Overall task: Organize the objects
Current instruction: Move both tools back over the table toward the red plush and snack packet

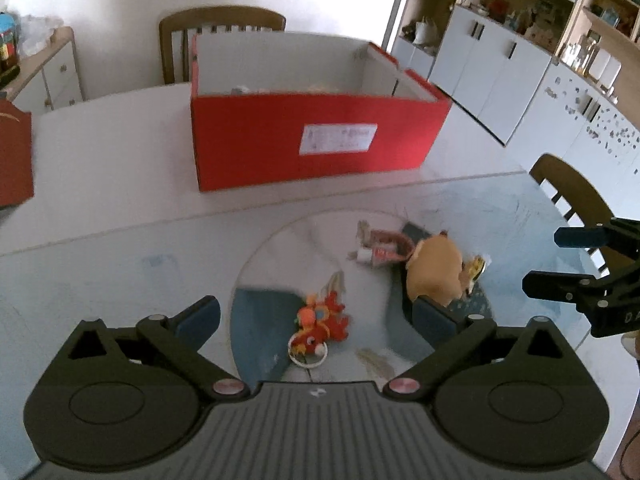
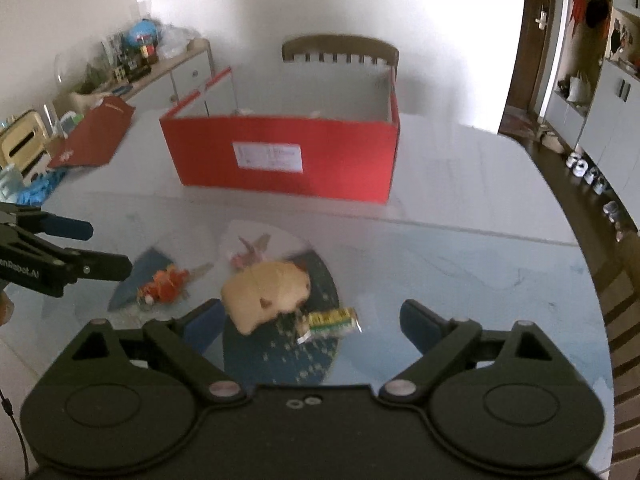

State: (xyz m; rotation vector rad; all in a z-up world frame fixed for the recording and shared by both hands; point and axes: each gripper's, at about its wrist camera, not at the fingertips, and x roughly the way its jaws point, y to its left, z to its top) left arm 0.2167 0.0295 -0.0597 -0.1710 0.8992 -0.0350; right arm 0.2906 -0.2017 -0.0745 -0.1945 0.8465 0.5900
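Observation:
A small red and orange plush toy (image 1: 320,324) (image 2: 168,282) lies on the glass table, directly ahead of my left gripper (image 1: 314,314), whose fingers stand wide apart above it with nothing held. A tan plush toy (image 1: 434,270) (image 2: 266,290) and a yellow-green packet (image 2: 330,320) (image 1: 476,268) lie ahead of my right gripper (image 2: 312,316), which is also open and empty. A pinkish wrapped item (image 1: 380,246) (image 2: 250,252) lies just behind them. Further back stands an open red box (image 1: 312,140) (image 2: 288,152) with a few things inside. Each gripper also shows in the other's view, the right gripper (image 1: 544,260) and the left gripper (image 2: 108,249).
A round glass disc (image 1: 280,264) lies under the toys on the table (image 2: 460,248). A red flat lid (image 2: 96,132) lies at the table's left. Wooden chairs (image 1: 222,20) (image 1: 572,188) stand behind the box and at the right. Cluttered cabinets line the walls.

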